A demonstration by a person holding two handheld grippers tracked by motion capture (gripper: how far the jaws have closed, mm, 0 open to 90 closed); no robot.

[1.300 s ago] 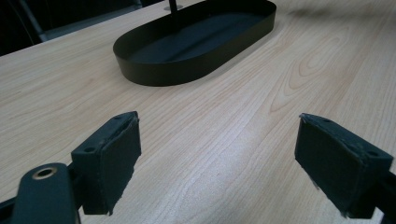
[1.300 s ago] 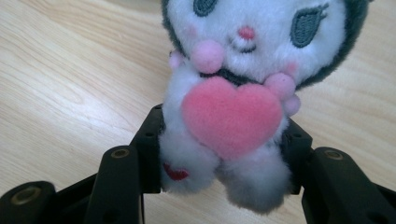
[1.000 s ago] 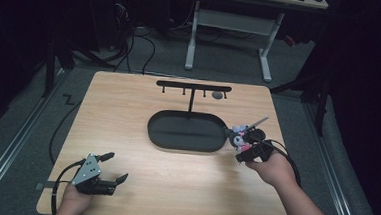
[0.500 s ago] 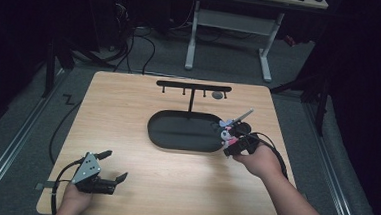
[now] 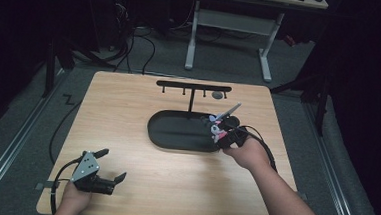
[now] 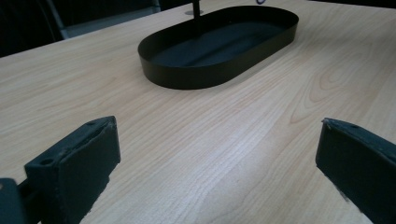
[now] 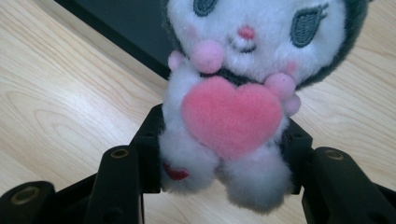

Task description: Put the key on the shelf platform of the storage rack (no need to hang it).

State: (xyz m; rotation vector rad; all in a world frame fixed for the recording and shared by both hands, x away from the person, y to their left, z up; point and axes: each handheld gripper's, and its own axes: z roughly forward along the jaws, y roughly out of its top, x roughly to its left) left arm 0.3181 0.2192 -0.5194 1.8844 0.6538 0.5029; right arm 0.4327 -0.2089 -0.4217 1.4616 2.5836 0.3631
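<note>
The right gripper (image 7: 224, 158) is pinching a white plush toy (image 7: 233, 93) clutching a pink heart, over the black tray's (image 5: 176, 136) right end. The left gripper (image 5: 105, 170) is sitting spread near the table's (image 5: 128, 103) front-left corner.

High view: the wooden table (image 5: 128, 113) is evenly lit from above, everything around it falls off to near black — floor and desk legs barely readable. Soft, slightly grainy picture, low detail; no hard glare on the wood. The black tray (image 5: 177, 131) reads as a flat dark shape, its inside hard to separate from its wall. Left gripper view: bright, diffuse light, wood grain sharp mid-frame, near jaws soft and dark with little surface detail; faint sheen along the tray's inner floor. Right gripper view: plush toy (image 7: 233, 107) very close, well lit, fur fairly crisp — the table behind slightly soft, short shadow under the toy.
</note>
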